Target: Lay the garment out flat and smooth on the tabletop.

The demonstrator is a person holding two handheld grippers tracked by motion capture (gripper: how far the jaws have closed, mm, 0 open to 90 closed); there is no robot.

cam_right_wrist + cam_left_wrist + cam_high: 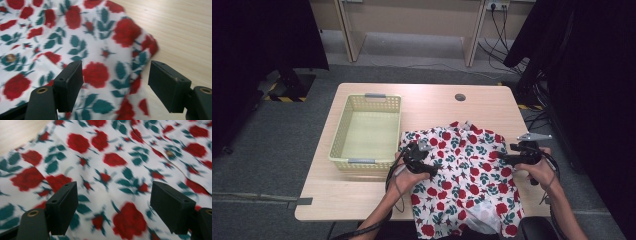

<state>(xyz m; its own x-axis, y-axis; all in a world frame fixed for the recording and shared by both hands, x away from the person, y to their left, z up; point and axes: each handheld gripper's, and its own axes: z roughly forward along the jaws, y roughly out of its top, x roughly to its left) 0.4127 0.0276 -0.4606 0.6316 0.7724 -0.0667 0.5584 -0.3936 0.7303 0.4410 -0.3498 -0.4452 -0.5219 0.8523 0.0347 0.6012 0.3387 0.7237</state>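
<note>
While the shirt (464, 170) lies rumpled on the counter (362, 192), just right of the basket (368, 131) and spilling over the near edge, I hold both sets of fingers above it with nothing gripped. My left fingers (113, 206) stand wide open over the middle of the cloth, its roses blurred beneath them; in the high view that gripper (418, 159) sits at the shirt's left side. My right fingers (116, 85) also stand apart, straddling the shirt's right edge where the fabric folds against bare wood, and hold nothing; in the high view that gripper (524, 152) hovers at the shirt's right border.

I judge this cloth light, thin and floppy: it will sag, bunch and drag once lifted, and it may slide between smooth fingers unless I pinch a doubled layer. The folded hem under my right fingers looks the better bite. 1 small button (10, 58) shows there; I would avoid clamping on it. The left should catch a raised wrinkle or the near edge.
</note>
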